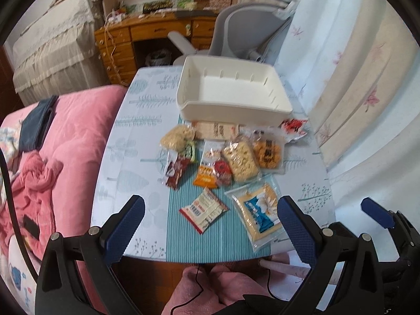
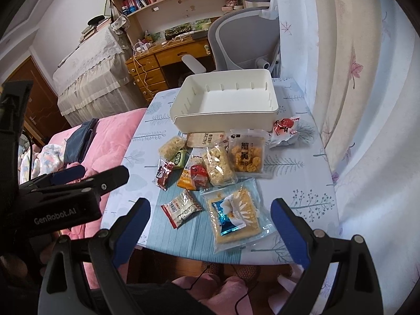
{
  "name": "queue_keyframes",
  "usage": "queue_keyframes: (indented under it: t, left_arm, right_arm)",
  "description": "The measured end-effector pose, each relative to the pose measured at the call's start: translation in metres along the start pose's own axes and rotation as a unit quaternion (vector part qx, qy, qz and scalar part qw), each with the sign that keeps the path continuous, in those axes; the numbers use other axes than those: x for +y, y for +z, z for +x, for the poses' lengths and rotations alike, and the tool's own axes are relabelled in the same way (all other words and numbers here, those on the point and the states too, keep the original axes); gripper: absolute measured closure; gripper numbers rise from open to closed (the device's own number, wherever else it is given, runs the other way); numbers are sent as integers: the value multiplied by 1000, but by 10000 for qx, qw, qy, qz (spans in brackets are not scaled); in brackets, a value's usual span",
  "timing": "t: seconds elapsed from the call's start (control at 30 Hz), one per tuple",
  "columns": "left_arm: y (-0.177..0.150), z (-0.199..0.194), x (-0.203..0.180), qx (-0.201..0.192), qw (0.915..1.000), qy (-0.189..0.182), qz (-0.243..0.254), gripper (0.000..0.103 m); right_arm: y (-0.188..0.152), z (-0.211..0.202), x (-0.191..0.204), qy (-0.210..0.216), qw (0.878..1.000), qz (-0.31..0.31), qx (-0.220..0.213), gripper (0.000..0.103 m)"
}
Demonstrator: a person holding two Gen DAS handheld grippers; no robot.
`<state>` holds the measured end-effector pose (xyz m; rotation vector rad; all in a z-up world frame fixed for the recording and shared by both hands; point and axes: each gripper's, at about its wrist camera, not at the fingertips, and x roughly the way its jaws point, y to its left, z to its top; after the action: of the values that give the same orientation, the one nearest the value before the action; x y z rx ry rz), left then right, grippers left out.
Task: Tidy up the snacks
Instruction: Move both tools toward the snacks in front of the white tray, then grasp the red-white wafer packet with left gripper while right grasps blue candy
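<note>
A pile of snack packs lies on the table before an empty white bin (image 1: 231,110) (image 2: 223,122). Nearest me are a yellow cracker pack with a blue label (image 1: 260,210) (image 2: 233,215) and a small white packet (image 1: 203,210) (image 2: 181,208). Behind them lie a puffed-rice bar (image 1: 240,161) (image 2: 218,166), an orange chip pack (image 1: 267,153) (image 2: 246,155), a dark red packet (image 1: 176,170) (image 2: 164,172) and a red-white packet (image 1: 294,128) (image 2: 284,128). My left gripper (image 1: 211,200) (image 2: 102,170) hangs open above the table's near edge. My right gripper (image 2: 211,202) is open beside it, nothing between its fingers.
Pink bedding (image 1: 65,144) borders the table on the left. A flowered curtain (image 1: 354,78) hangs close on the right. A grey office chair (image 2: 241,42) and a wooden desk (image 2: 157,60) stand behind the bin. A person's pink-clad lap (image 1: 210,288) is below the table edge.
</note>
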<state>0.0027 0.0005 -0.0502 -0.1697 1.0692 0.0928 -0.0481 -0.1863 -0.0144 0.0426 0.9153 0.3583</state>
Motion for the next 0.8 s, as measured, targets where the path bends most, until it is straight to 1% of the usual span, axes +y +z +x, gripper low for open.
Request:
queue_keyframes:
  t: [0.07, 0.23, 0.4, 0.57, 0.7, 0.77, 0.8]
  left_arm:
    - [-3, 9, 2, 165, 9998, 46, -107, 6]
    - [-10, 38, 7, 612, 9972, 96, -412, 6]
    - [-18, 73, 15, 1107, 9903, 64, -841, 6]
    - [-23, 111, 23, 1582, 9778, 137, -1364, 6]
    - [-27, 144, 29, 1885, 9654, 207, -1790, 7]
    - [-27, 158, 31, 2022, 9589, 197, -1978, 7]
    - [-28, 167, 32, 2097, 9553, 198, -2076, 7]
  right_arm:
    - [-2, 6, -2, -46, 9999, -103, -3, 9]
    - [-9, 28, -12, -96, 9994, -316, 98, 9]
    - [-15, 55, -19, -144, 9980, -568, 250, 9]
    - [-22, 87, -23, -23, 9953, -791, 559, 9]
    - [-27, 112, -24, 123, 9915, -1004, 823, 10]
    - [-29, 125, -23, 200, 9881, -1134, 1016, 13]
    - [-30, 131, -23, 257, 9862, -1210, 1099, 16]
